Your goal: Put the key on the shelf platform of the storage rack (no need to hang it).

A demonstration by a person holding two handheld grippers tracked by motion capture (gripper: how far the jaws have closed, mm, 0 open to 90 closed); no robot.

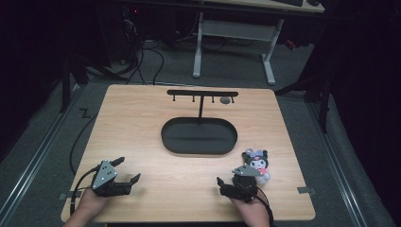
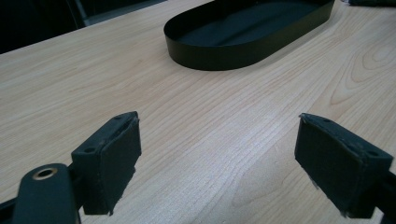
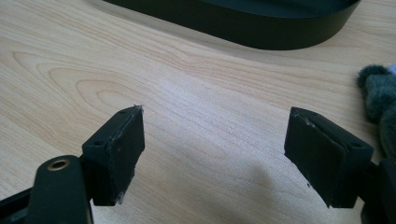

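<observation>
A black oval tray (image 1: 166,137) lies in the middle of the wooden table (image 1: 137,118), with a black T-shaped hook rack (image 1: 202,93) rising from its far side. A small grey round thing (image 1: 225,100) hangs by the rack's right end. A black, white and pink plush toy (image 1: 257,161) sits at the front right. My right gripper (image 1: 234,176) rests open just left of the toy; its view has the toy's dark fur (image 3: 379,93) at the right edge and the tray wall (image 3: 261,33) ahead. My left gripper (image 1: 128,170) is open at the front left, empty, facing the tray (image 2: 219,58).
Each gripper's cable (image 1: 75,142) trails off the front edge, and tape tabs (image 1: 306,190) mark the table's front corners. A white-legged desk (image 1: 234,33) stands on the grey floor behind the table. Bare wood lies between the two grippers.
</observation>
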